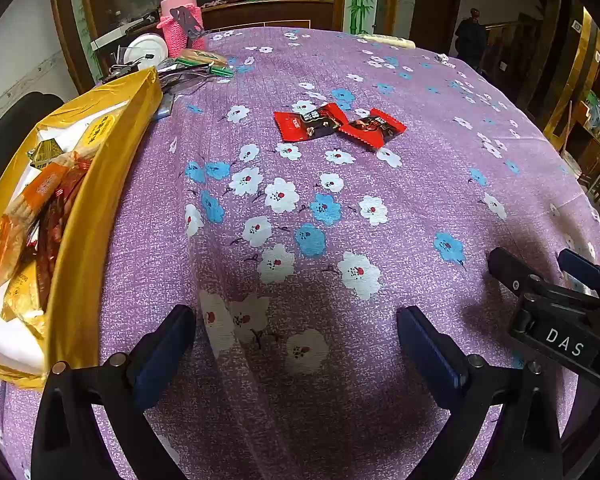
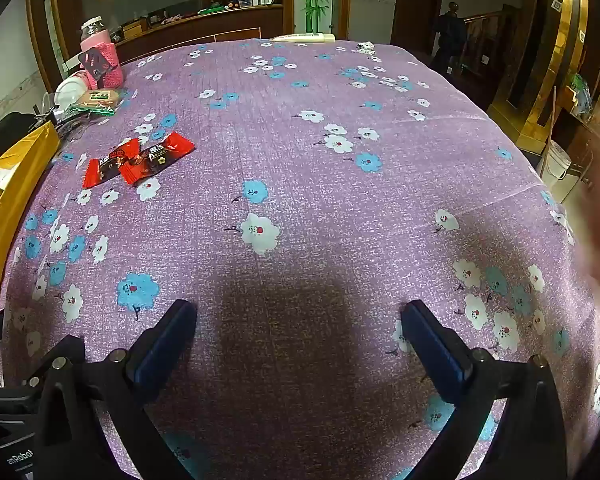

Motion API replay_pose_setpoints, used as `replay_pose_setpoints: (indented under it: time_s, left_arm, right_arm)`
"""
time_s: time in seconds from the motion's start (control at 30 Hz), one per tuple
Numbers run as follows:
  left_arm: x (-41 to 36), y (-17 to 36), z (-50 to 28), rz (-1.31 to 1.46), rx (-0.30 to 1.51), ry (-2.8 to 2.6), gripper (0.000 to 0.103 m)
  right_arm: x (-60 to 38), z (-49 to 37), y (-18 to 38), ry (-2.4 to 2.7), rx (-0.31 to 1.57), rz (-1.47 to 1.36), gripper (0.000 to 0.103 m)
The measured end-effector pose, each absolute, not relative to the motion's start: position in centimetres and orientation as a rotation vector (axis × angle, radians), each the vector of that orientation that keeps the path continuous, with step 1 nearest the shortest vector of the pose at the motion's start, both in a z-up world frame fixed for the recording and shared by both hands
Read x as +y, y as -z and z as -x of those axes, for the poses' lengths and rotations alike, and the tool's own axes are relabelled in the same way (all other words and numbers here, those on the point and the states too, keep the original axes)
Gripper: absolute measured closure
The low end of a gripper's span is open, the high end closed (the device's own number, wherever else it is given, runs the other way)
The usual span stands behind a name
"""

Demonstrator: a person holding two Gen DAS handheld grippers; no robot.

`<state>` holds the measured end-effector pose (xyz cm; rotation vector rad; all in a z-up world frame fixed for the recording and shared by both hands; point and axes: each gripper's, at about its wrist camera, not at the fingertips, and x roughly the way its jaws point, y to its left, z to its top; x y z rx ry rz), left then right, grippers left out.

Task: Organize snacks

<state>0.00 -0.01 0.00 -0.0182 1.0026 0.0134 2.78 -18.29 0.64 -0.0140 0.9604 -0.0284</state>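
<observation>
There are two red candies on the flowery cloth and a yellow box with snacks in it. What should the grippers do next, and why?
Probably move the left hand-held gripper forward to the nearer red candy. Both candies lie loose on the tablecloth, touching each other, while the other snacks already sit in the yellow box on the left. Both grippers are open and hold nothing, and the left one is closer to the box.

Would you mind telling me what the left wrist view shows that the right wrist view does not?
Only the left wrist view looks into the yellow box, showing orange and gold wrapped snacks, and catches the right gripper, open, at its right edge. Only the right wrist view shows a white bucket on the floor. Both share the two red snack packets on the purple floral tablecloth, the pink knitted bottle, and open, empty grippers.
</observation>
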Motion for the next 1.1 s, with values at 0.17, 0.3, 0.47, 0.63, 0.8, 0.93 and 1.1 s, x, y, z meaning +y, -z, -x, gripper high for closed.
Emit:
replay_pose_setpoints:
  time_s: [0.17,0.3,0.47,0.63,0.8,0.93,1.1]
  left_arm:
    - [-0.01,-0.01,0.02,0.02,1.002,-0.013,0.0]
    - [0.0,0.0,0.0,0.02,1.003,-0.013,0.0]
    - [-0.02,-0.01,0.0,0.019,1.003,-0.013,0.0]
    - [-0.01,0.0,0.0,0.02,1.003,-0.013,0.0]
    - [0.0,0.0,0.0,0.02,1.003,-0.013,0.0]
    - [-0.01,0.0,0.0,0.02,1.003,-0.013,0.0]
    - [-0.03,0.0,0.0,0.019,1.003,-0.013,0.0]
  right_arm:
    - [-18.3,-2.78,-0.65,0.029,0.961,0.015,0.0]
    - [-18.29,-2.76,-0.64,0.029,0.96,0.015,0.0]
    - [-18.3,-2.77,-0.63,0.029,0.96,0.015,0.0]
    - [-18.3,-2.79,-0.63,0.029,0.96,0.015,0.0]
    - [-18.36,-2.88,-0.62,0.029,0.96,0.015,0.0]
    - [-18.42,-3.01,-0.54,0.029,0.961,0.014,0.0]
    - [-18.68,-3.03,-0.44,0.029,0.961,0.014,0.0]
